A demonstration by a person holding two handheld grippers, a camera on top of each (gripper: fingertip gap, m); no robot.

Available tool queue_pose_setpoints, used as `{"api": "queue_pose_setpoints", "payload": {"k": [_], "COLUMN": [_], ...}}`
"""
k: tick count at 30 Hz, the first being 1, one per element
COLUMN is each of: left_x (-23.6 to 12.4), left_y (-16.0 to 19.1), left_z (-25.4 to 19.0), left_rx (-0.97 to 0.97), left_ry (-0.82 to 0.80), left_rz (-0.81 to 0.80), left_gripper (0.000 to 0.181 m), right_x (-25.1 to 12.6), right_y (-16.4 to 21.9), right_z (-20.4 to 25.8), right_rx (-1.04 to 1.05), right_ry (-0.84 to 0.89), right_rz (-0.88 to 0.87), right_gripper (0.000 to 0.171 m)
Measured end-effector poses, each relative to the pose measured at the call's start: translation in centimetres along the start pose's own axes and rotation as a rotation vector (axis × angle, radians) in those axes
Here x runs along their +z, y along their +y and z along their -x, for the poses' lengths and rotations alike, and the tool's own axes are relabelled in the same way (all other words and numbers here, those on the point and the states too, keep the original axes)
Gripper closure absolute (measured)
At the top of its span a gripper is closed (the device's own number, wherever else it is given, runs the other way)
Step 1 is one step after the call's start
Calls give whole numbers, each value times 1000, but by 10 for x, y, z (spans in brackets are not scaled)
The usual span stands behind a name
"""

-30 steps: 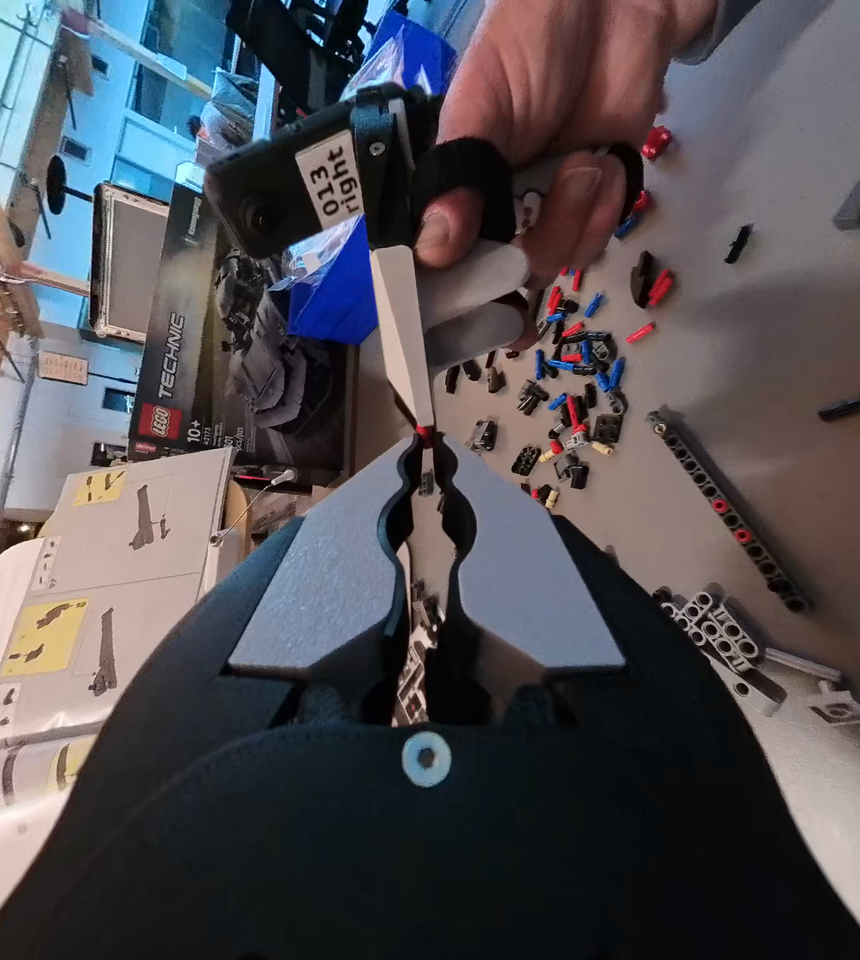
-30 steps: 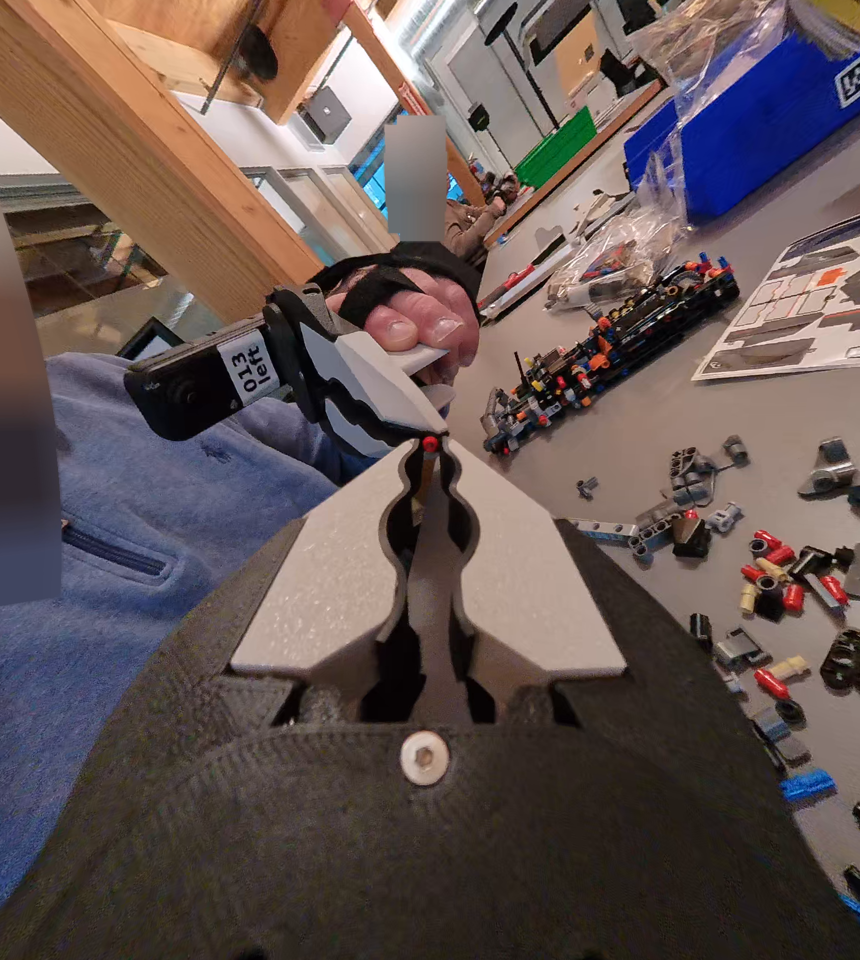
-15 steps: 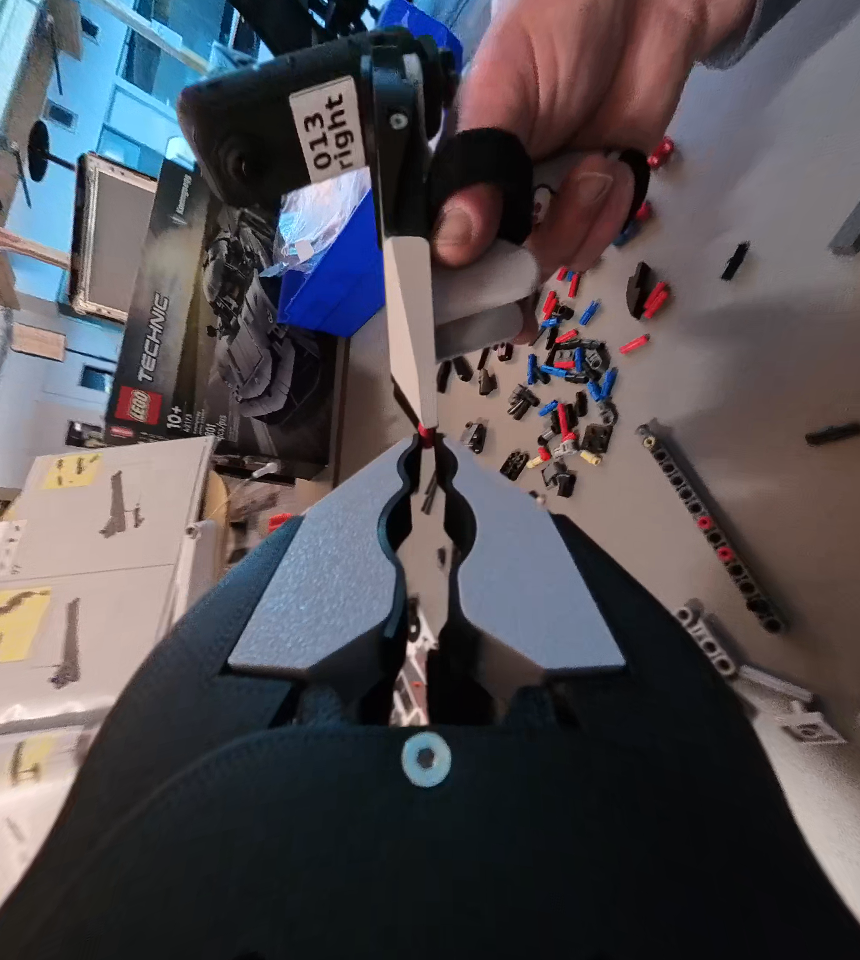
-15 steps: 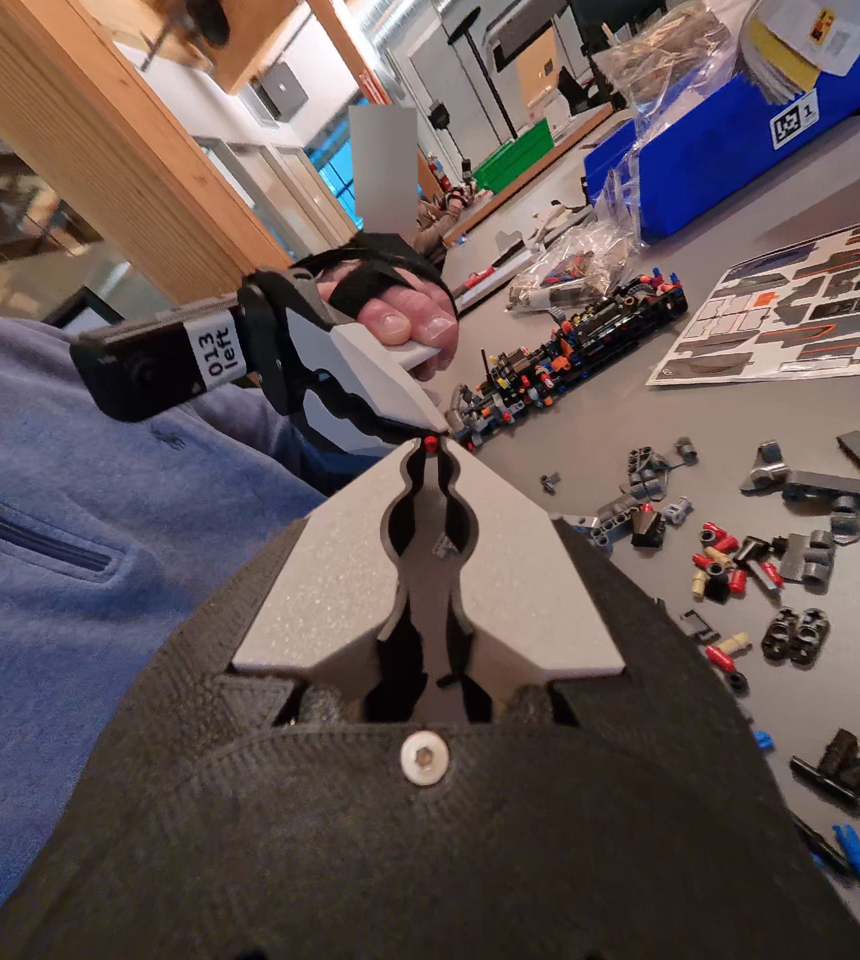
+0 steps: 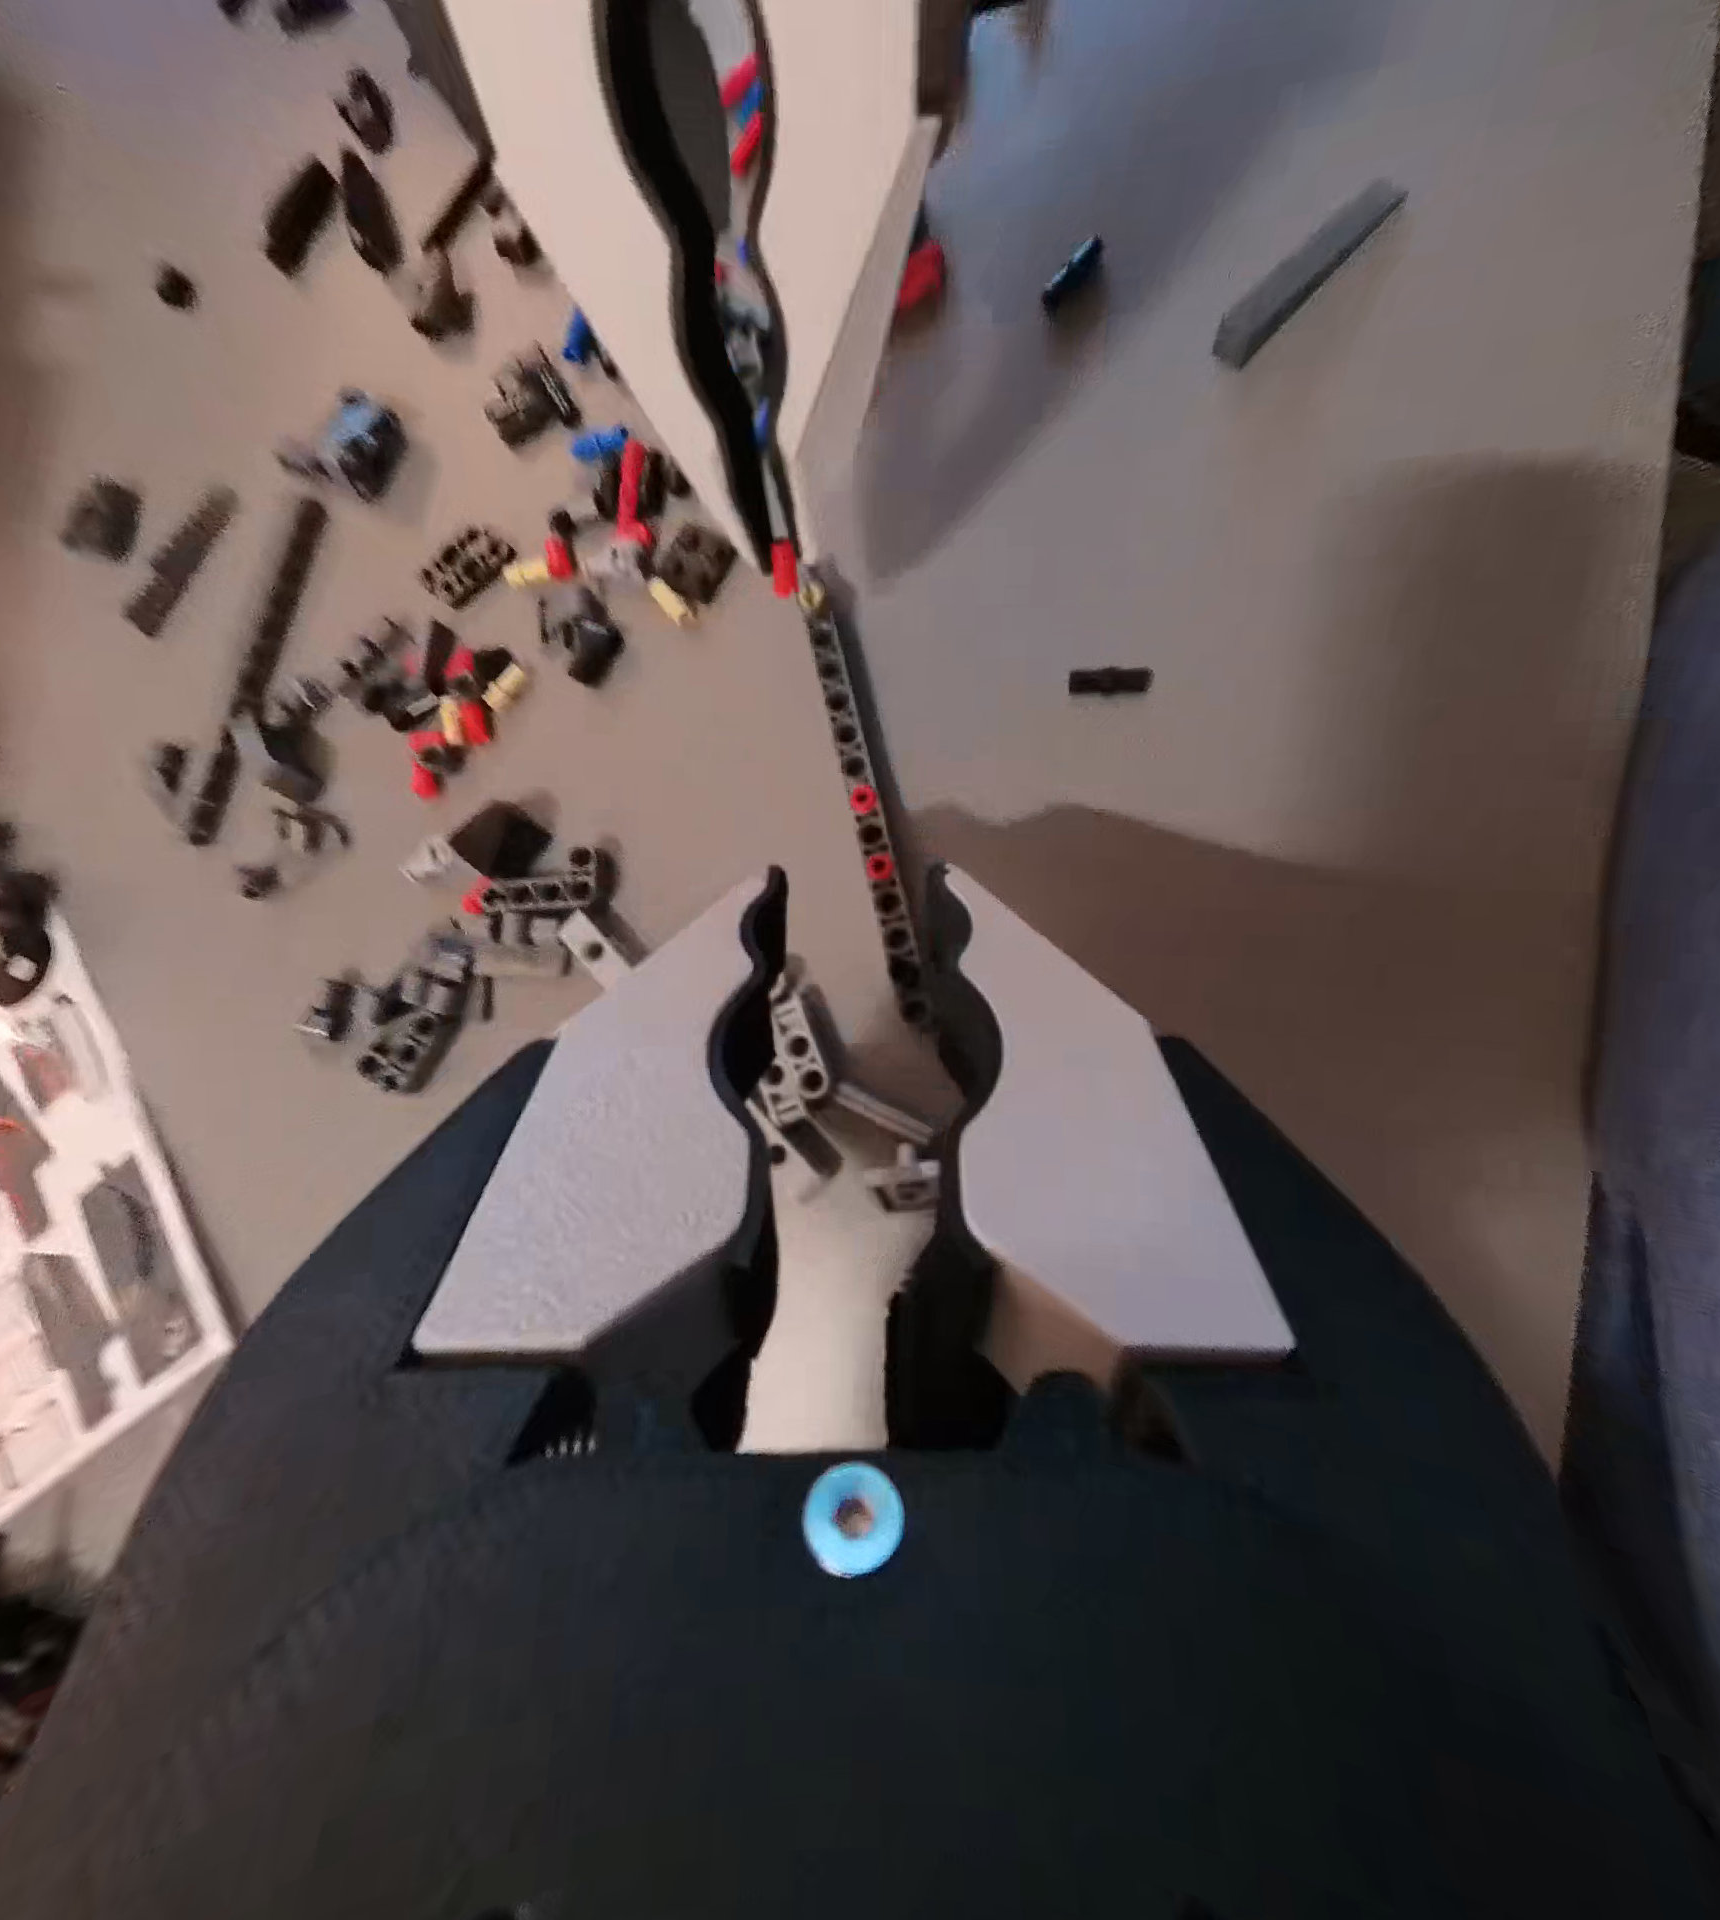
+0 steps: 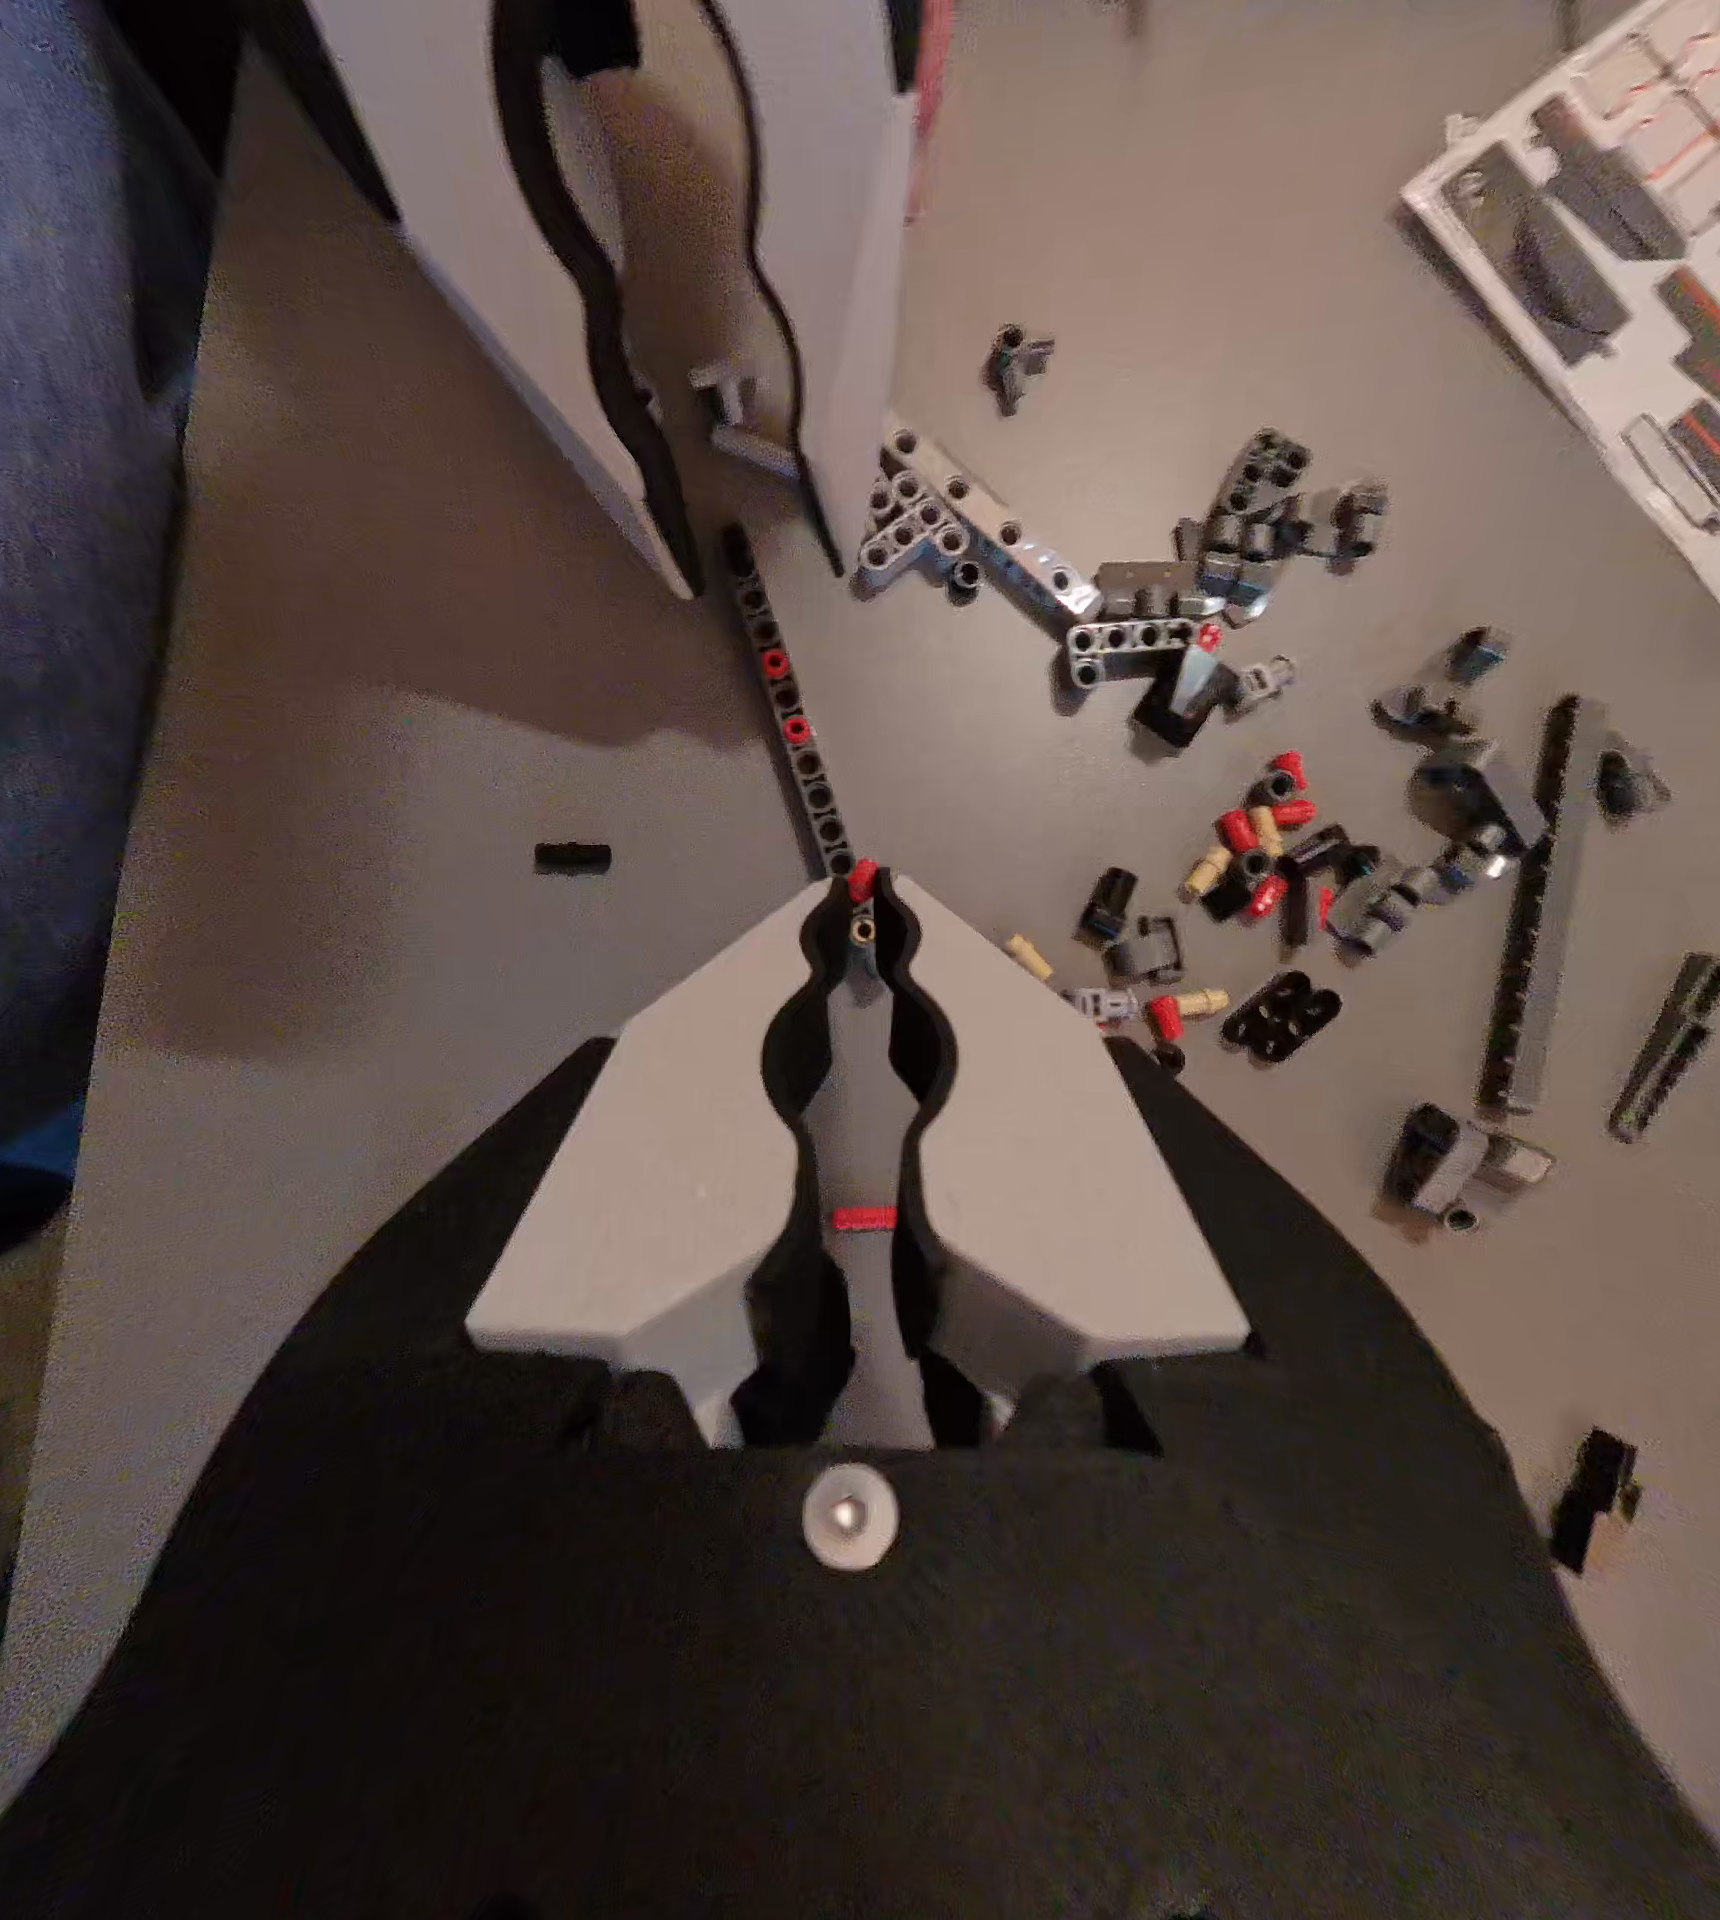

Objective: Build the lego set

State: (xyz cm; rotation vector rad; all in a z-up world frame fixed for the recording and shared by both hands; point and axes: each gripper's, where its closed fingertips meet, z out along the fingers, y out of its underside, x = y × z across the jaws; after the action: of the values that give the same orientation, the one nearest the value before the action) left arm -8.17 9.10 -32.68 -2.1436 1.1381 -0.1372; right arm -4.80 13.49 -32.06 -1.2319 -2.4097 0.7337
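Note:
A long black beam (image 5: 861, 800) with two red pins in its holes lies on the grey table (image 5: 1199, 987); it also shows in the right wrist view (image 6: 794, 717). My left gripper (image 5: 856, 894) is open, its fingertips either side of the beam's near end, apart from it. From the right wrist view the left gripper (image 6: 762, 571) straddles the beam's far end. My right gripper (image 6: 861, 883) is shut on a small red pin (image 6: 862, 878) at the beam's other end. The left wrist view shows the right gripper (image 5: 788, 566) with the red pin (image 5: 783, 566) beside a tan pin (image 5: 811, 594).
Several loose black, red, blue and tan pieces (image 6: 1251, 842) lie scattered on the table. Light grey beams (image 6: 923, 520) lie by the left gripper. A sticker sheet (image 6: 1666, 208) lies farther off. A grey bar (image 5: 1303, 275) and a short black pin (image 5: 1110, 681) lie near the table edge. Across from one pair of fingers to the other is roughly 6 centimeters.
Both grippers have swung down from meeting tip to tip in the air to over the table by the black beam. The left gripper has opened. The right still holds the red pin.

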Motion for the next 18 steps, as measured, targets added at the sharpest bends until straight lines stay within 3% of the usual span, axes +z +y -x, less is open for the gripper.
{"api": "queue_pose_setpoints", "payload": {"k": [7, 12, 18], "left_x": [15, 17, 18], "left_y": [19, 21, 20], "left_z": [-6, -7, -6], "left_rx": [-15, -13, -8], "left_ry": [16, 27, 36], "left_rz": [42, 28, 18], "left_gripper": [161, 175, 175], "right_x": [14, 17, 17], "right_y": [10, 17, 17], "right_z": [1, 2, 3], "right_rx": [-103, -137, -177], "right_ry": [-3, -19, -57], "right_rz": [175, 277, 365], "right_gripper": [169, 169, 169]}}
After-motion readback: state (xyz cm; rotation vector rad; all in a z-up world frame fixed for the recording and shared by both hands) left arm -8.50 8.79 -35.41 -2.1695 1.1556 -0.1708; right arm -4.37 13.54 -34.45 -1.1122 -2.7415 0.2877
